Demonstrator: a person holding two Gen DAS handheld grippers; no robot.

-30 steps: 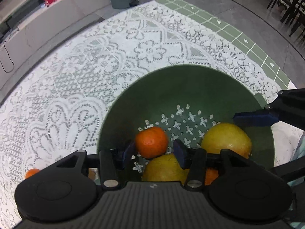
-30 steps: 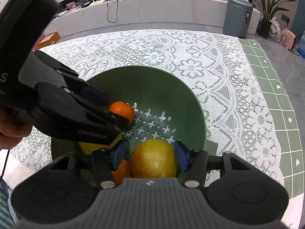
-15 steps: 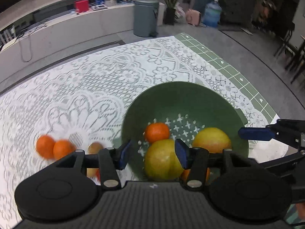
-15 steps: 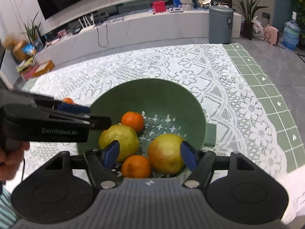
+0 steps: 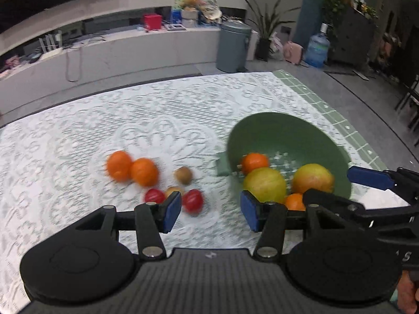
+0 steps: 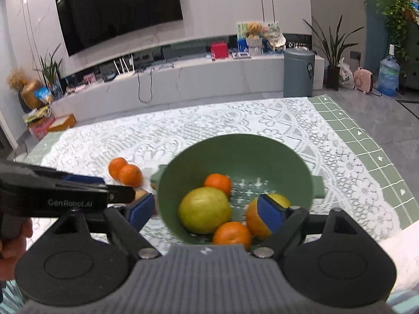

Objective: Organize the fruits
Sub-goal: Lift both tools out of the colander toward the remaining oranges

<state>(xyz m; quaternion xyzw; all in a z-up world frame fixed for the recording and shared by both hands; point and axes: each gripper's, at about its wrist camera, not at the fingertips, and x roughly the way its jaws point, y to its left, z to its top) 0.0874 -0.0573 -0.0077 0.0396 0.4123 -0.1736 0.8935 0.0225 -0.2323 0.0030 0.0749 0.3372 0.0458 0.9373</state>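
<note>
A green colander (image 6: 235, 151) (image 5: 288, 133) sits on the lace cloth. It holds two small oranges (image 6: 218, 183), a yellow-green apple (image 6: 204, 209) and a yellow-red apple (image 5: 313, 178). My right gripper (image 6: 205, 212) hovers before its near rim, jaws opening, pads touching no fruit. To the colander's left, my left gripper (image 5: 210, 213) stands open and empty over the cloth. Just beyond it lie loose fruit: two oranges (image 5: 131, 168), a kiwi (image 5: 183, 175) and two red fruits (image 5: 193, 201). A brownish fruit (image 5: 174, 190) is partly hidden behind the left pad.
The white lace cloth (image 5: 78, 144) covers a green grid-patterned table (image 6: 366, 136). Its far and right edges drop to a grey floor. A hand (image 6: 13, 246) holds the left gripper at the lower left of the right wrist view.
Both grippers have pulled back and up from the colander. The right jaws widened off the yellow-red apple, which stays in the colander. The left view swung left, bringing the loose fruit into sight.
</note>
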